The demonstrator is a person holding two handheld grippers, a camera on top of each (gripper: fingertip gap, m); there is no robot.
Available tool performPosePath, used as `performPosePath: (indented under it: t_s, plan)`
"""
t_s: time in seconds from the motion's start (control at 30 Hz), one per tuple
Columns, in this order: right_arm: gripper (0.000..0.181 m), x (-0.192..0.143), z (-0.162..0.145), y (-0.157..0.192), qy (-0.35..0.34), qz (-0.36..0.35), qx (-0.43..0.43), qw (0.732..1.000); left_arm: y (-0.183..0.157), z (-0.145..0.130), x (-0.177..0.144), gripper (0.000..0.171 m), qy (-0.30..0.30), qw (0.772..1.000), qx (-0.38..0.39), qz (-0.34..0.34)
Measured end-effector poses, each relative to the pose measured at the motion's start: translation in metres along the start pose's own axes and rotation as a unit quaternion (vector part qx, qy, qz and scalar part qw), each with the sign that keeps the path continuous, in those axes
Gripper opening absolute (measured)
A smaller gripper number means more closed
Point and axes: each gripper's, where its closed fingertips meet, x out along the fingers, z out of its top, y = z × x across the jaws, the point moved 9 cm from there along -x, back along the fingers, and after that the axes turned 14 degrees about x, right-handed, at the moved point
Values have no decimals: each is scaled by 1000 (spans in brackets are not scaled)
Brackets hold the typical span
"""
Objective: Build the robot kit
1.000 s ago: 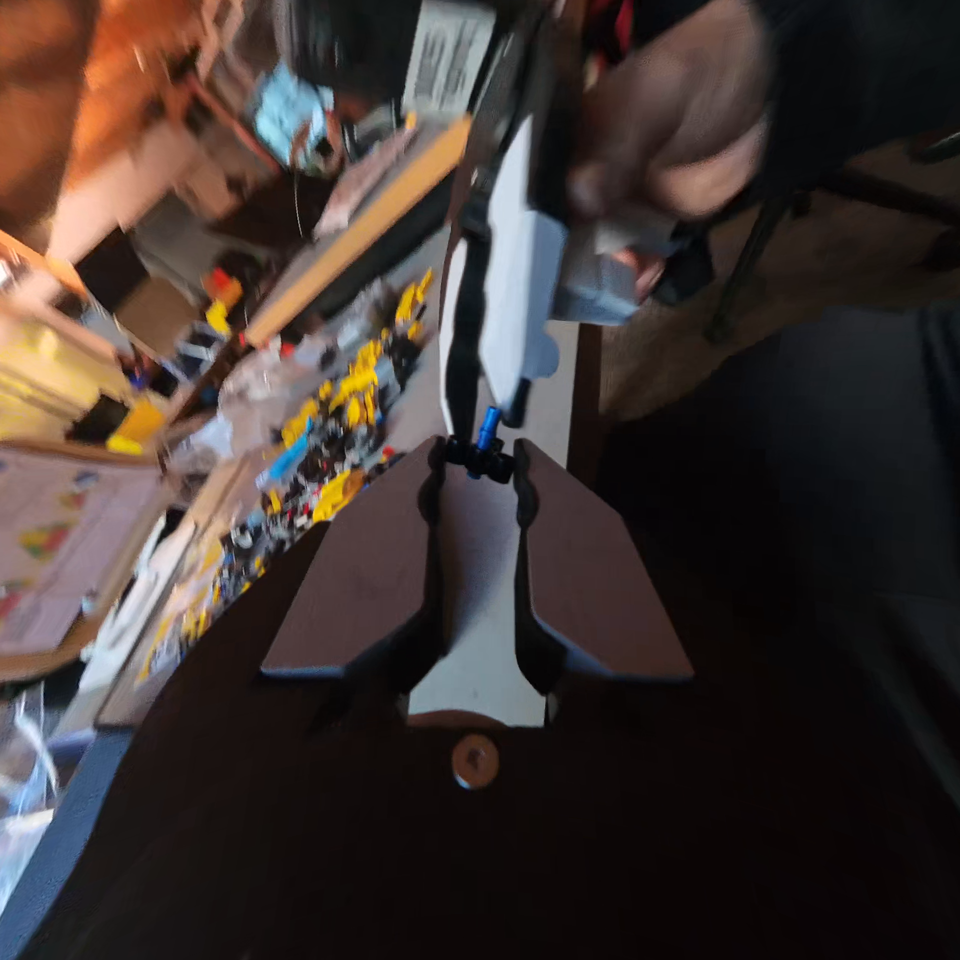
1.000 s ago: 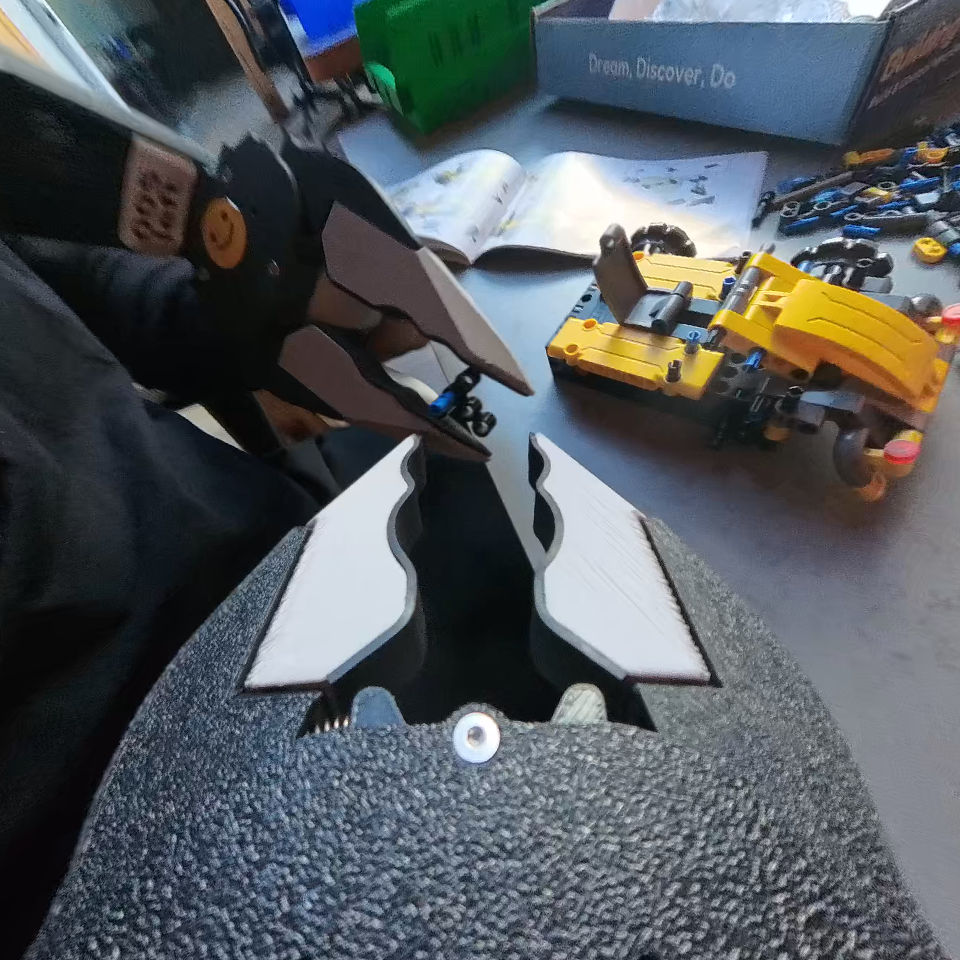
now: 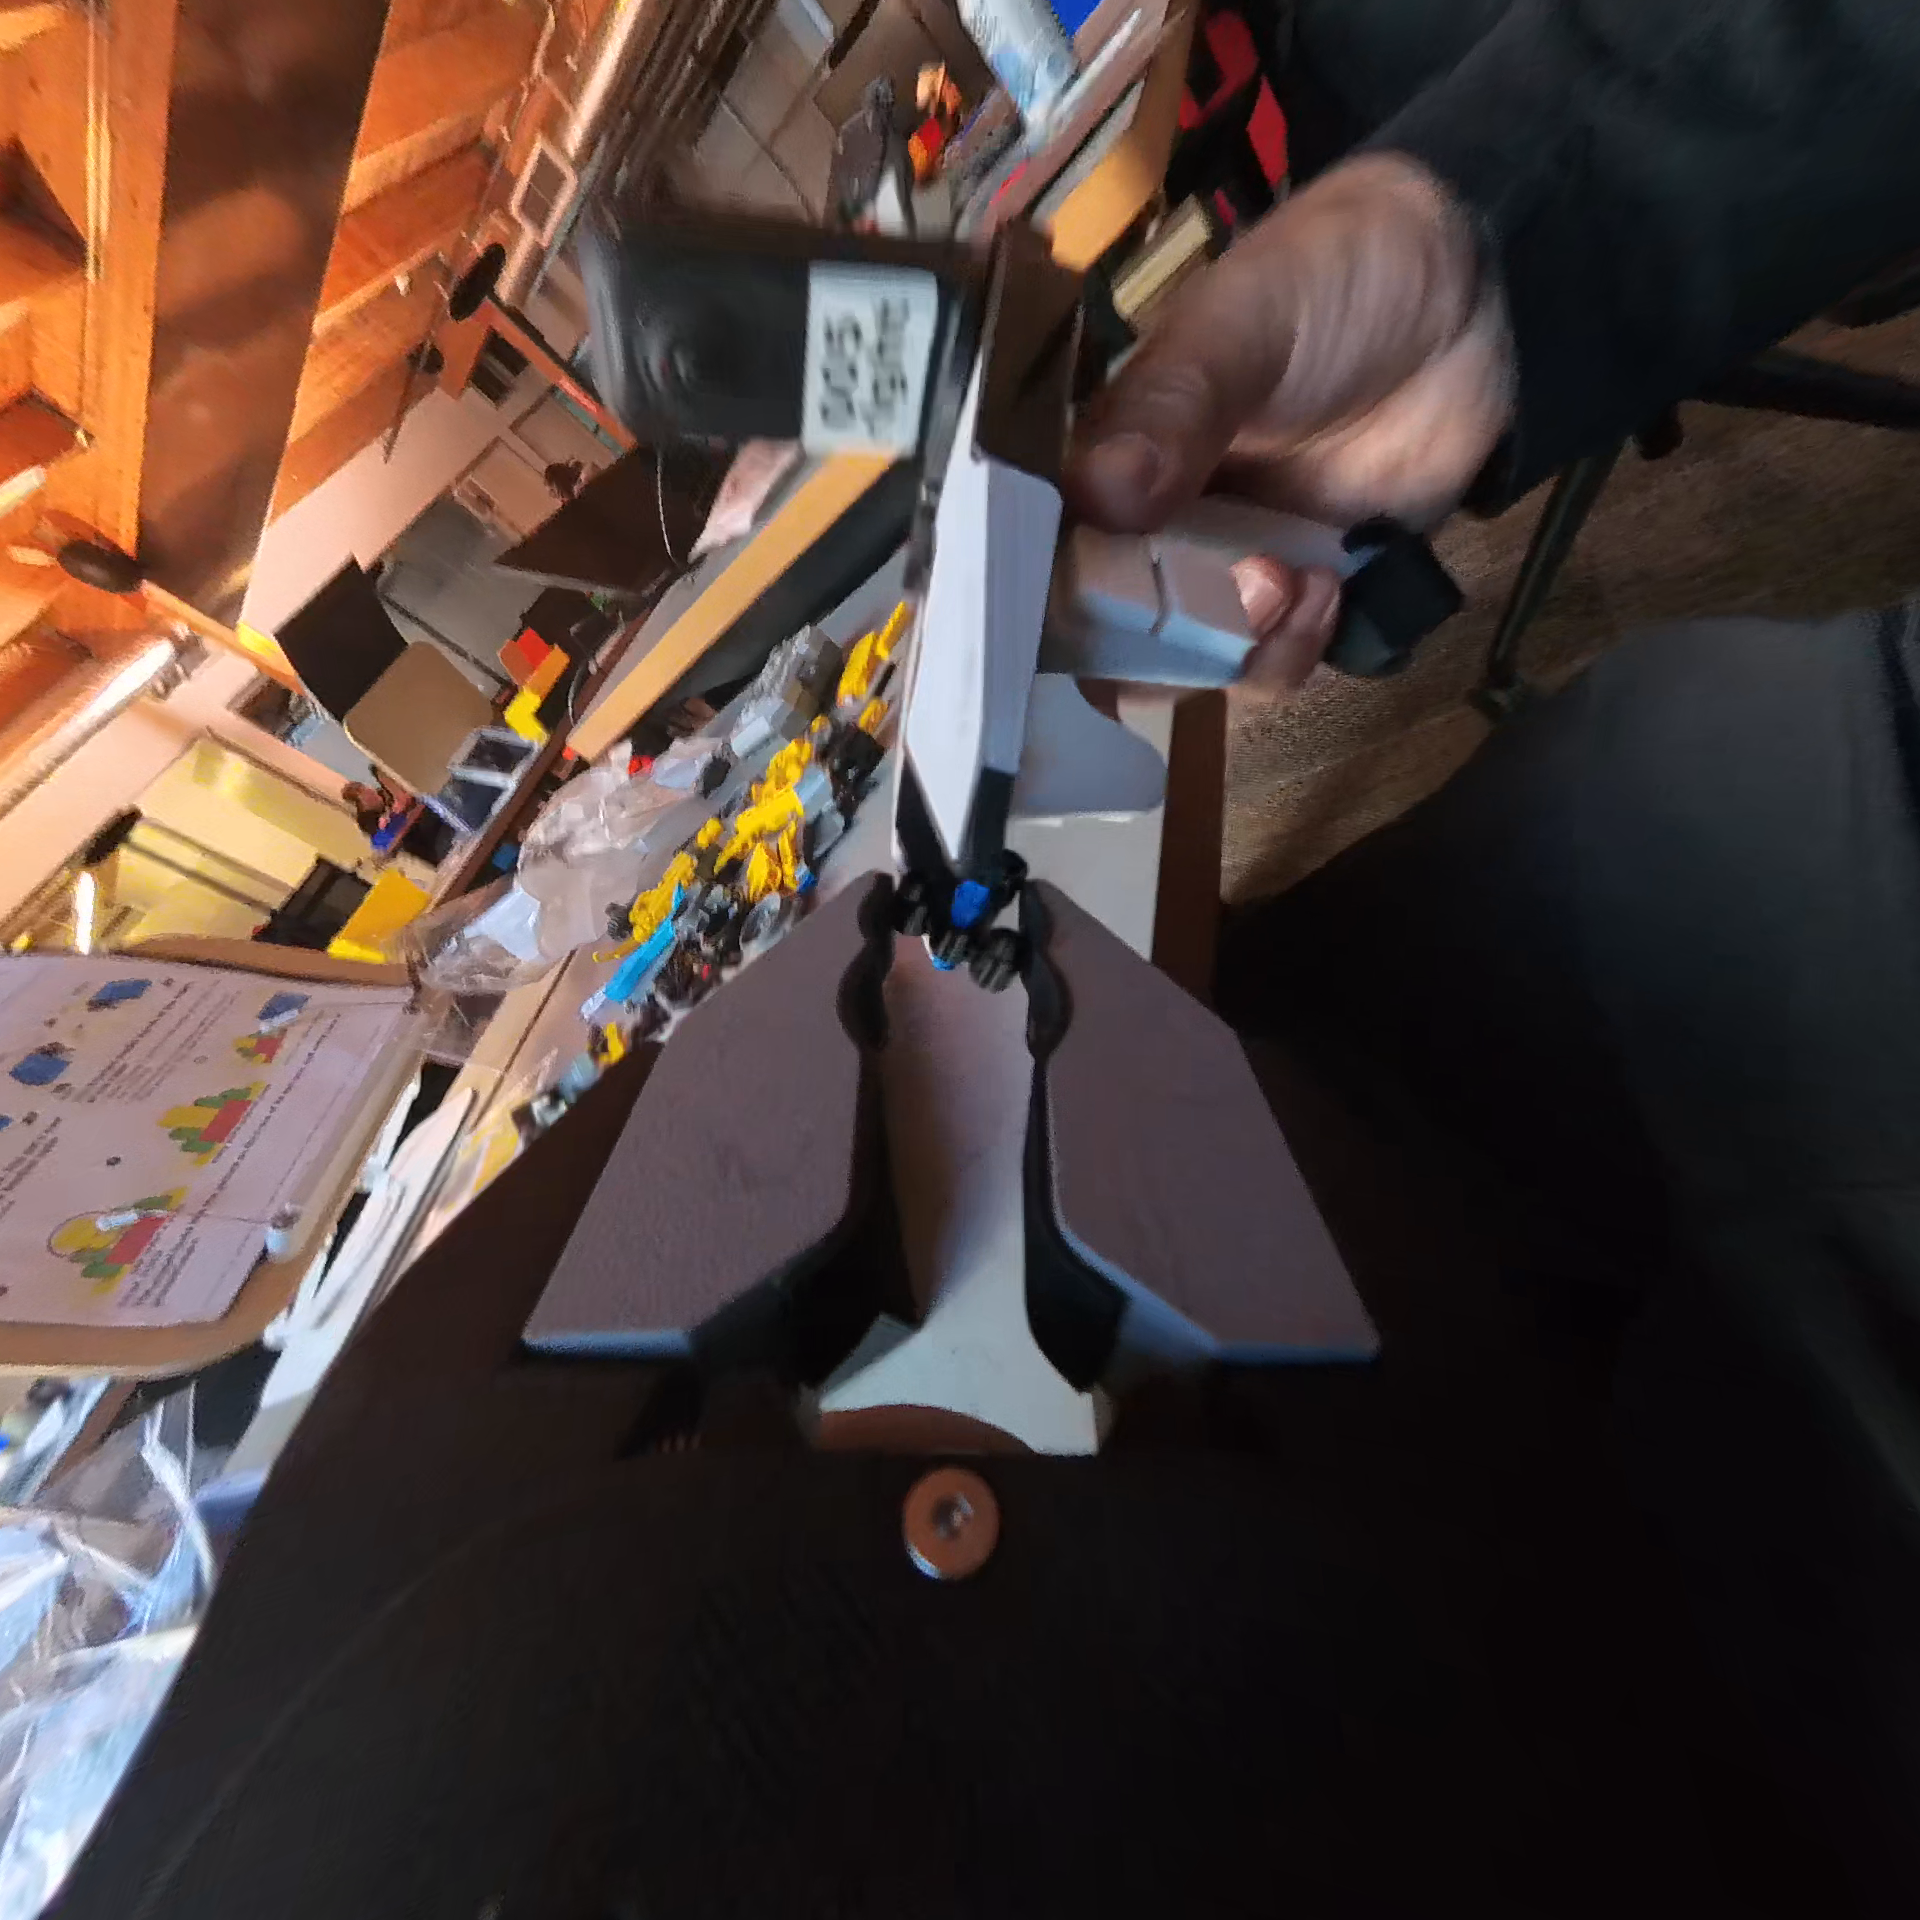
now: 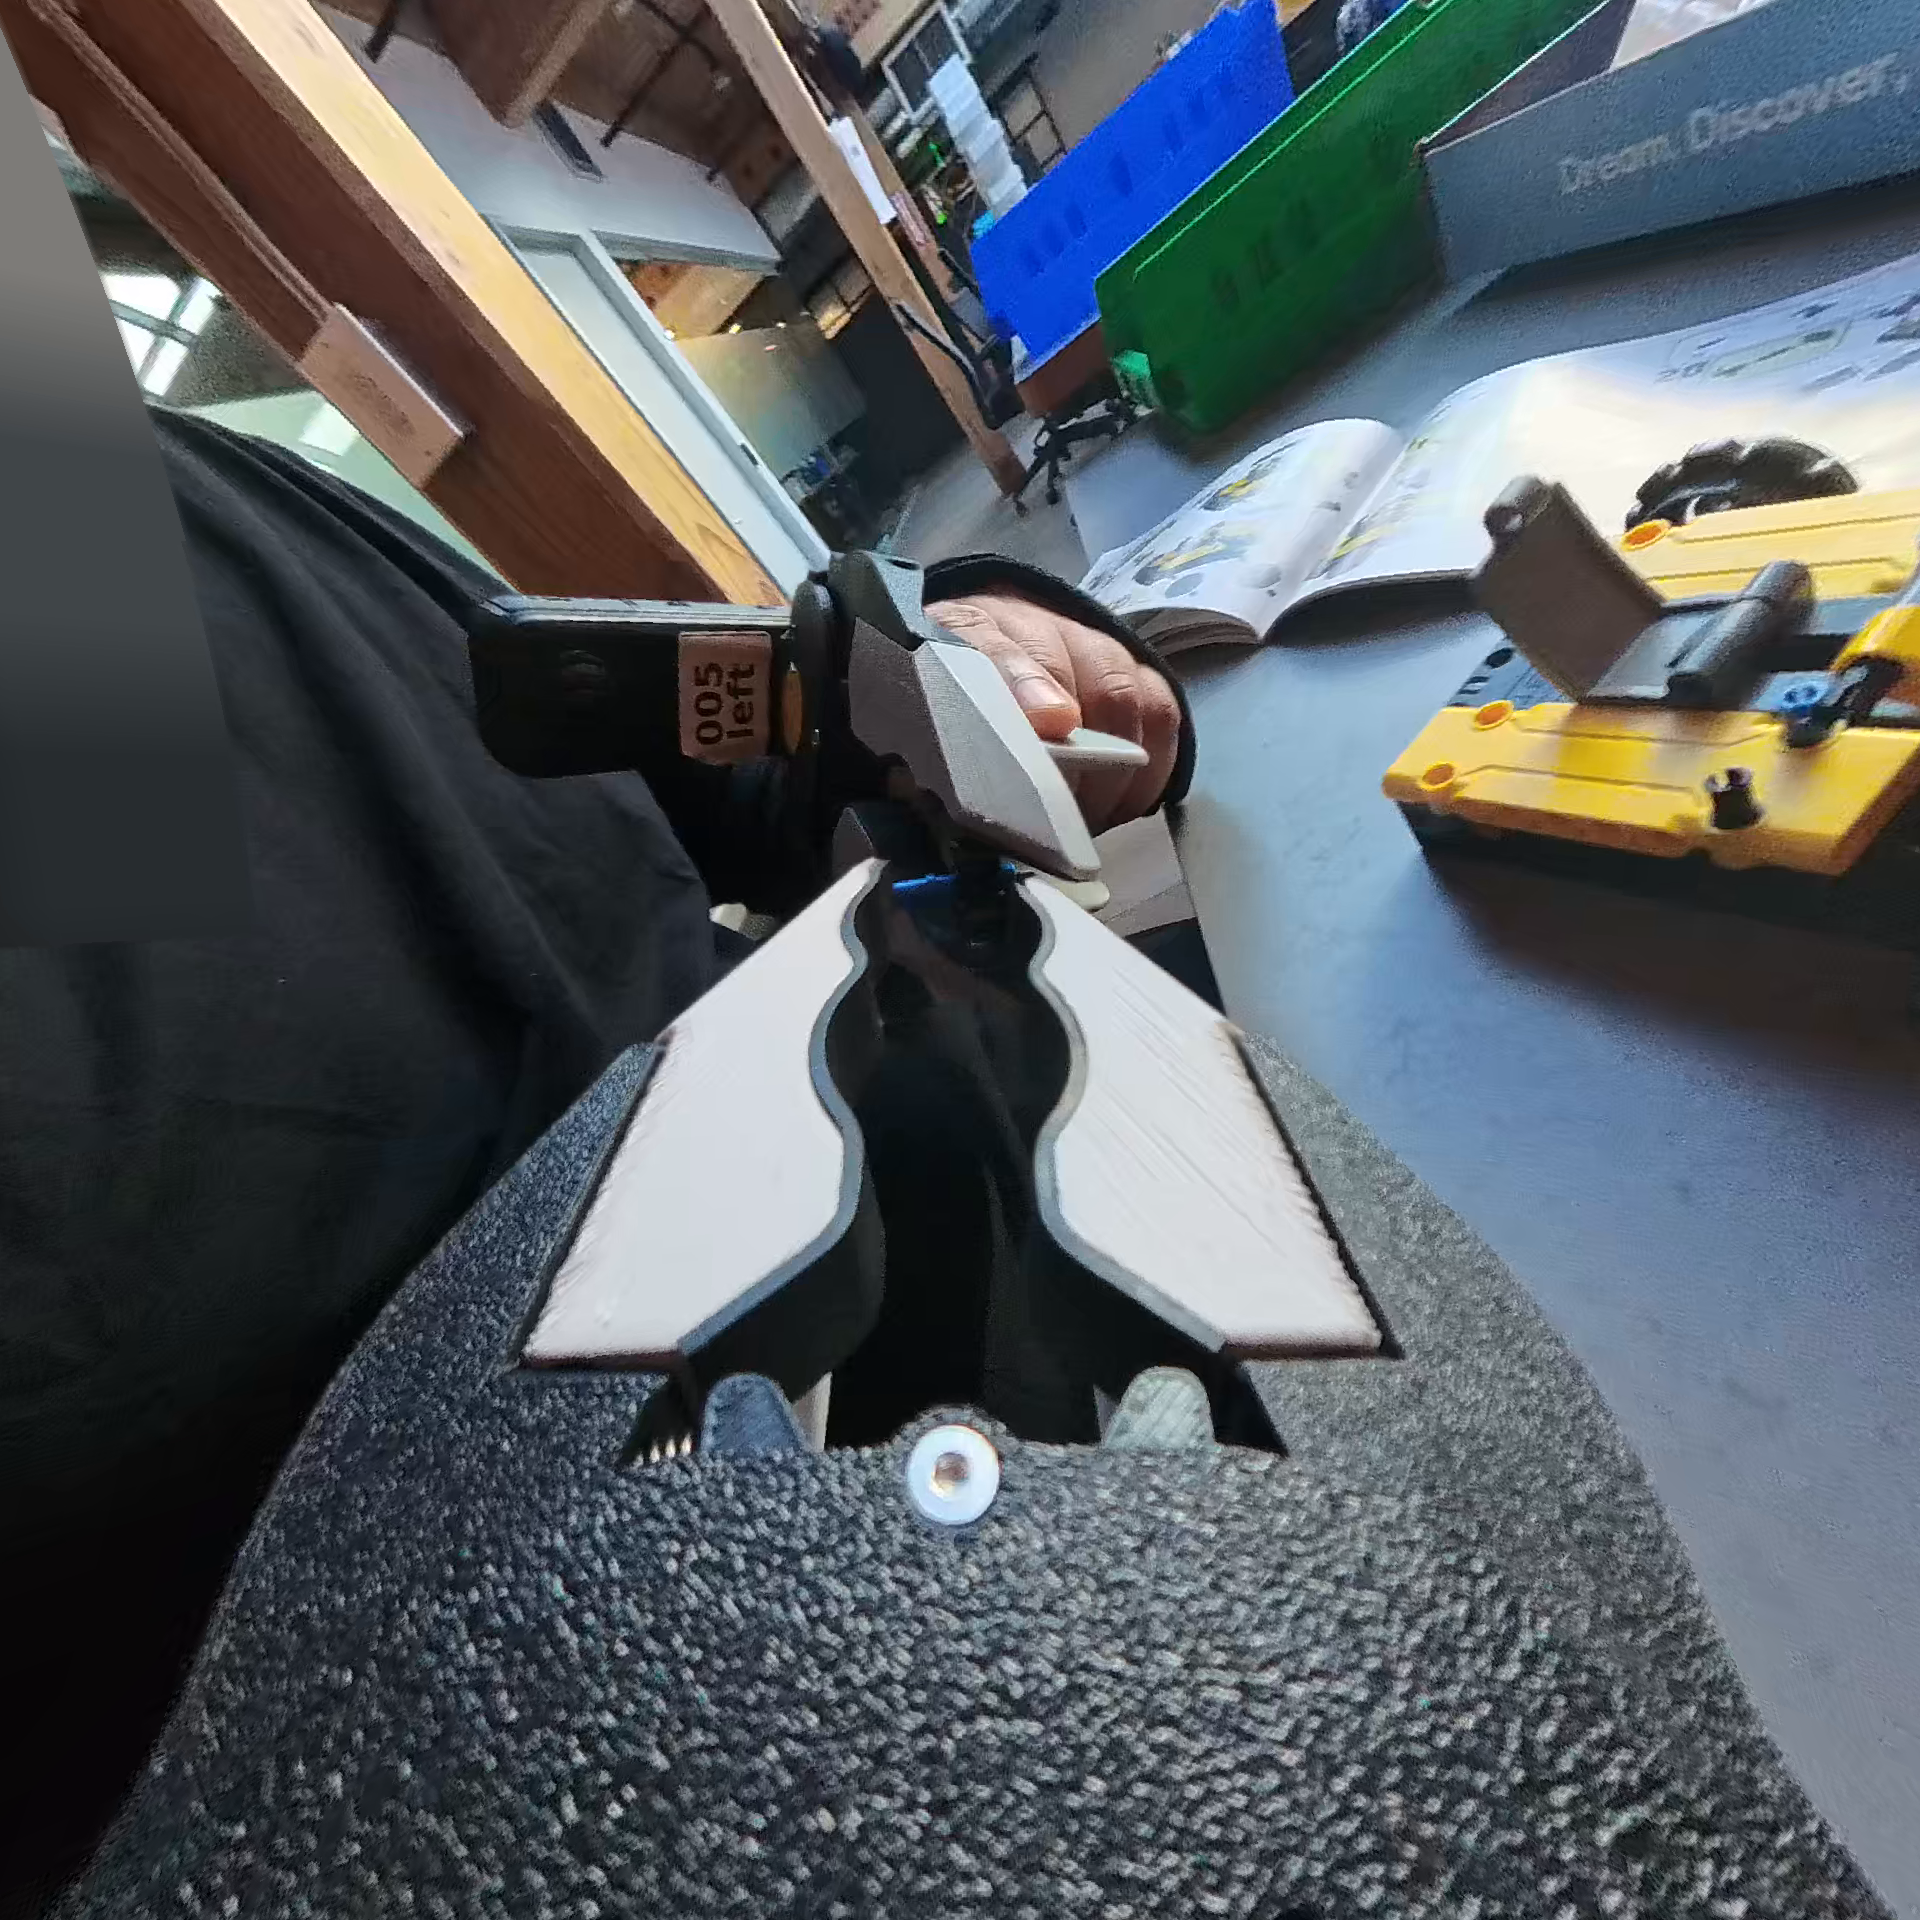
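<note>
**Two grippers meet on one small black-and-blue part**

While the grey desk (image 4: 1558, 1195) stretches to the right in the right wrist view, a grey box (image 4: 1662, 177) stands at its far edge, with a green bin (image 4: 1268, 270) and a blue bin (image 4: 1132, 197) to its left. An open instruction booklet (image 4: 1455, 488) lies nearer. Just in front of it sits a yellow and black brick model (image 4: 1662, 748) with a grey flap tilted up. In the left wrist view, loose yellow and black pieces (image 3: 748, 852) lie scattered on the desk beside clear plastic bags (image 3: 582, 873).

Near the desk's front edge, the left gripper (image 3: 956, 925) and the right gripper (image 4: 961, 883) come together tip to tip, each held by a hand (image 3: 1299, 416). Between them sits a small black and blue connector piece (image 3: 961, 920), up off the desk. The left gripper is clenched on it, its tips pressing both sides. The right gripper's tips are narrowed around the same piece, though blur and shadow leave it unclear whether they actually grip it.
</note>
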Motion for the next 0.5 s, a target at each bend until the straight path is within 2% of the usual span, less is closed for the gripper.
performPosePath:
  t_s: [0.07,0.13,0.2,0.27,0.33,0.5]
  plan:
    - [23,0,4,2,14,-55,-33,998,0,-1,1,22,26,1000,-10,-3]
    - [23,-1,8,10,25,-120,-114,986,3,1,-6,30,9,998,-54,-5]
    - [22,-4,12,19,11,-146,-168,975,10,1,-12,23,-4,992,-125,-10]
    - [22,-8,14,24,-19,-138,-190,972,17,-1,-13,14,-13,980,-198,-30]
    - [22,-12,13,28,-63,-101,-197,973,22,-1,-13,18,-26,966,-250,-54]
    - [23,-15,8,29,-107,-67,-217,968,29,5,-16,7,-74,947,-301,-88]
